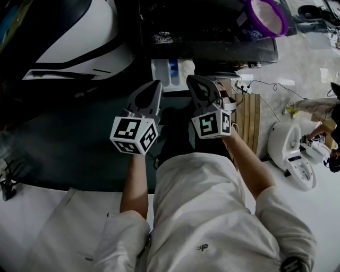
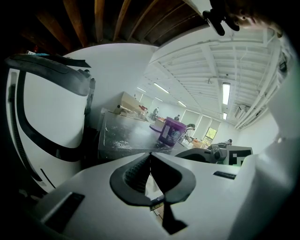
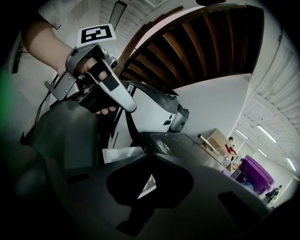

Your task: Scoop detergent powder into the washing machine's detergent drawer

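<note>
Detergent drawer (image 1: 172, 70): white with a blue insert, projecting from the near edge of the dark washing machine (image 1: 212, 32), just beyond the tips of both tongs.

Detergent tub (image 1: 265, 16): purple, open at the top, pale contents showing. It stands at the far right of the machine's top.

Spilled powder (image 1: 162, 37): a small pale patch on the same top, left of the tub and well apart from it.

Left tongs (image 1: 153, 87): pressed together, nothing between them, pointing toward the drawer.

Right tongs (image 1: 195, 82): pressed together, nothing between them, just right of the left tongs.

Wooden slats (image 1: 249, 117): on the floor, right of the tongs.
</note>
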{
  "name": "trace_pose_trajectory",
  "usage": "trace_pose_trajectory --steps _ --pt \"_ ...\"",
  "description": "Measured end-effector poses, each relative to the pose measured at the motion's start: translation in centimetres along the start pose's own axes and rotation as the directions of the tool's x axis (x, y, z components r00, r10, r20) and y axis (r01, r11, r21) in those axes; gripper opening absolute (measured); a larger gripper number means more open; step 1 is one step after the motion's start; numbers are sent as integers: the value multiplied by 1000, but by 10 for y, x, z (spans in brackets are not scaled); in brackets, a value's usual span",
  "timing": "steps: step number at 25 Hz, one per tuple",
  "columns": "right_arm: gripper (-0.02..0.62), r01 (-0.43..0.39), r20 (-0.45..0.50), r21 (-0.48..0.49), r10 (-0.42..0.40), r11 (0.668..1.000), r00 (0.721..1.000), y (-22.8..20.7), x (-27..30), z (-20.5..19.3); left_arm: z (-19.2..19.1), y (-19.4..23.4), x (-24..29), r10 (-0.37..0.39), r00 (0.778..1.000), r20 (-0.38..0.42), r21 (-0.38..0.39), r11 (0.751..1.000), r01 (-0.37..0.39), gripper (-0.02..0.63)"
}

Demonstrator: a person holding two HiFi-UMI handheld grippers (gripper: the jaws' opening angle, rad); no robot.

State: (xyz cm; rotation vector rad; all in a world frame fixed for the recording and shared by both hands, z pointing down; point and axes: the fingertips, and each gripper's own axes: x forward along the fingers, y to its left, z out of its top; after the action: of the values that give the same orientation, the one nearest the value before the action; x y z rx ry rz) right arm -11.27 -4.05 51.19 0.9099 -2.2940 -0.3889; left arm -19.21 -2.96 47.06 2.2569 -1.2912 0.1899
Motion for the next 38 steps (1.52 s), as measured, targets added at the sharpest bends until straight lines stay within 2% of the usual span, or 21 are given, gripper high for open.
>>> trace_pose_trajectory --steps 7,11,17,26,38 --pt "9 18 1 -64 -18 998 1000 4 -3 -1 1 -1 -1 1 1000 3 4 1000 -1 18" --pt "9 -19 0 -17 19 1000 1000 9 -3 -5 -1 -3 -2 1 1000 2 2 1000 -1 18" --pt "8 -25 -3 -16 25 1000 1000 10 -3 -7 -2 -4 -2 1 1000 1 3 1000 -1 18" --pt "9 -9 19 65 7 998 1000 2 -12 -2 -4 -8 -4 0 1000 1 6 1000 0 18" --pt "9 8 88 183 -25 983 996 -22 -36 29 8 -15 -8 7 1000 30 27 1000 -8 18"
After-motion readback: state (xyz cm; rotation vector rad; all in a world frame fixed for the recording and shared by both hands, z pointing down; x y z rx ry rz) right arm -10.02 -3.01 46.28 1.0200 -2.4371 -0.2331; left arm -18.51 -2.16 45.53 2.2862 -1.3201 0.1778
